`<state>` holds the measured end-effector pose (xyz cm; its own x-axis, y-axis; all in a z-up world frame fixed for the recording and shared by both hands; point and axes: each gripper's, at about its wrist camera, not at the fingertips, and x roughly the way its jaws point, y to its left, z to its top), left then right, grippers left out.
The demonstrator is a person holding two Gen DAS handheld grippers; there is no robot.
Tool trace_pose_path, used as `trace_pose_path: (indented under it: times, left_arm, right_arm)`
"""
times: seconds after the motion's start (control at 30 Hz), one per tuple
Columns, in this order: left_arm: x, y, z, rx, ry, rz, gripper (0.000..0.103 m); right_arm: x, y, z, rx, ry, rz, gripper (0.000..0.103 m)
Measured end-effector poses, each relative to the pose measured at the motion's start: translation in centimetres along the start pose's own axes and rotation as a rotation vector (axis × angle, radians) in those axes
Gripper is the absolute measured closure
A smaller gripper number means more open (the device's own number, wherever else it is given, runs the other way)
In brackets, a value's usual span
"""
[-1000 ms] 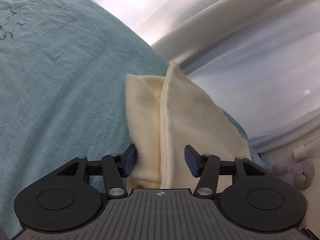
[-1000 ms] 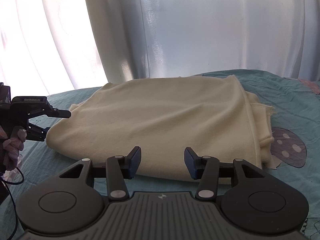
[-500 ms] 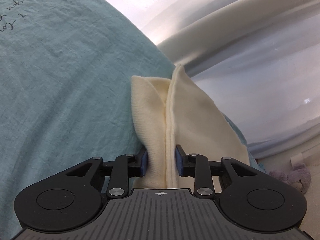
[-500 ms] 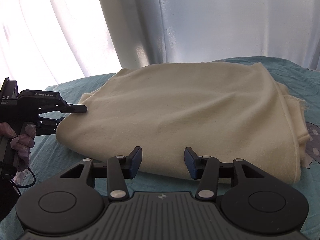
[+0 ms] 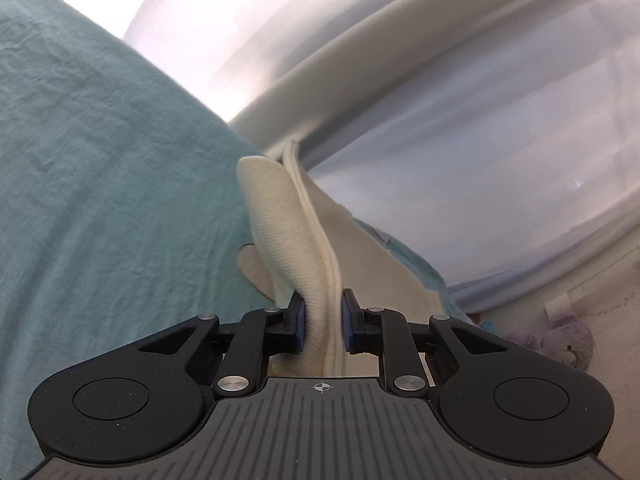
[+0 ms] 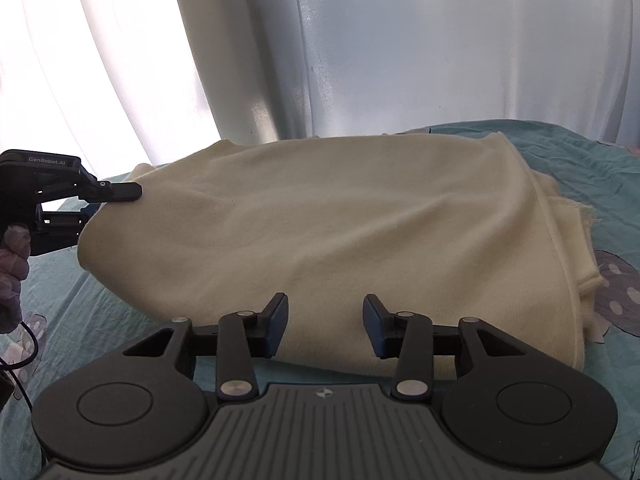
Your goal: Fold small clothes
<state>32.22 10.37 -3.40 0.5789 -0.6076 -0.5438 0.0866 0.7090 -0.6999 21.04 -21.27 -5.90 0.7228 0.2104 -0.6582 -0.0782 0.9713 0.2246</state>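
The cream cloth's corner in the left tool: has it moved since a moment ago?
Yes. The cream cloth corner has been lifted off the teal bedsheet, as the left gripper's fingers were closing on it.

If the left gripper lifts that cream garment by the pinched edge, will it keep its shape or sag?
Probably sag: the cream garment lies soft and wrinkled on the teal sheet, and its edge already bends where the left gripper has just closed its jaws on it. It looks thickish and layered, so it may drag rather than slip.

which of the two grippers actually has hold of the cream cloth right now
The left gripper: its jaws have just been closing and pinch the cream cloth at its edge. The right gripper is open, gripping nothing.
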Motion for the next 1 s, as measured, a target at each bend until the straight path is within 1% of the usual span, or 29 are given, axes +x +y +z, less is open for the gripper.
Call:
trace_pose_path:
  times: [0.13,0.2,0.27,0.33,0.43,0.47,0.53,0.6,0.67,0.7,0.73,0.77,0.83,0.9,0.93,1.0]
  left_arm:
    - [0.8,-4.6,-0.6,0.116,0.023,-0.029,0.083]
    - [2.2,-7.0,-1.4,0.185,0.048,-0.021,0.083]
    - [4.0,-8.5,-2.5,0.233,0.071,-0.01,0.083]
    - [6.2,-9.4,-3.8,0.247,0.117,0.005,0.083]
    - [10.0,-10.0,-6.2,0.293,0.169,0.059,0.082]
    - [10.7,-10.1,-6.8,0.303,0.175,0.061,0.081]
    - [11.4,-9.9,-7.4,0.282,0.16,0.038,0.077]
    - [11.3,-10.1,-7.6,0.285,0.156,0.045,0.077]
    - [10.4,-10.6,-7.6,0.307,0.157,0.052,0.071]
    - [9.7,-10.7,-7.3,0.308,0.153,0.049,0.071]
    - [8.8,-11.0,-7.2,0.306,0.139,0.043,0.066]
    - [7.9,-11.3,-7.1,0.304,0.122,0.05,0.059]
    - [5.6,-11.4,-6.9,0.307,0.058,0.089,0.054]
    - [4.4,-11.0,-6.8,0.305,0.015,0.13,0.053]
    - [4.2,-10.8,-6.7,0.311,0.004,0.161,0.053]
    - [4.7,-10.3,-7.0,0.328,0.025,0.216,0.053]
  right_arm:
    - [0.6,0.3,0.6,0.012,-0.022,0.025,0.068]
    - [0.6,0.2,0.8,0.027,-0.035,0.033,0.068]
    - [0.4,-0.3,0.8,0.045,-0.042,0.036,0.068]
    - [0.1,-0.9,0.7,0.058,-0.046,0.034,0.068]
    - [-0.3,-2.1,0.5,0.079,-0.047,0.013,0.068]
    - [-0.5,-2.5,0.5,0.089,-0.048,0.007,0.068]
    - [-0.8,-3.4,0.3,0.105,-0.048,-0.003,0.068]
    - [-1.0,-4.1,0.1,0.115,-0.045,-0.006,0.068]
    - [-1.2,-4.4,-0.1,0.124,-0.041,-0.01,0.068]
    - [-1.3,-4.6,-0.1,0.127,-0.043,-0.007,0.068]
    - [-1.4,-4.7,-0.1,0.128,-0.045,-0.004,0.068]
    - [-1.5,-4.8,-0.1,0.129,-0.048,-0.002,0.068]
    - [-1.3,-5.1,0.2,0.128,-0.053,0.005,0.068]
    - [-1.4,-5.1,0.2,0.13,-0.055,0.005,0.068]
    - [-1.3,-5.2,0.3,0.132,-0.055,0.009,0.068]
    - [-1.0,-5.3,0.6,0.135,-0.053,0.014,0.068]
